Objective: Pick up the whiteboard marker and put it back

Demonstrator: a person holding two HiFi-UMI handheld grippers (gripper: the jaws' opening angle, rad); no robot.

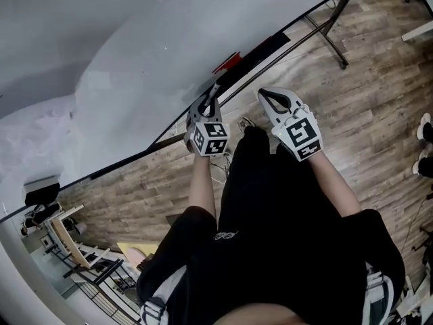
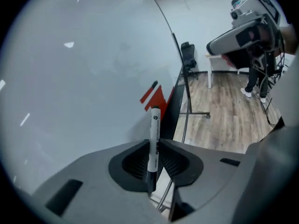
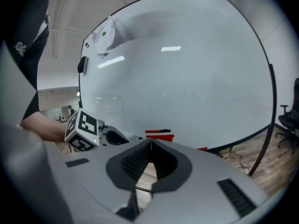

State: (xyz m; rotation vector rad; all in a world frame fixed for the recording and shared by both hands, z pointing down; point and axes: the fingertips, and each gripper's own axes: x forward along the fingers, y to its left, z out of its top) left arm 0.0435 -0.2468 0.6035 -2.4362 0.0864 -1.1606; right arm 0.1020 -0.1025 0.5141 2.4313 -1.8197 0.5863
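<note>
- Clamped upright between the jaws of the left gripper (image 2: 153,143): slim white-barrelled plastic whiteboard marker (image 2: 154,125) with dark ends, upper barrel poking out past the fingertips.
- Likely light, stiff and smooth; prone to swivelling in a two-point pinch, so best taken squarely at mid-barrel.
- Small dark print along the barrel, too fine to read.
- Just beyond the tips: large white whiteboard (image 2: 84,78), with flat red pieces (image 2: 153,96) at its lower edge.
- Off to the side: right gripper (image 3: 150,143), jaws closed on nothing.
</note>
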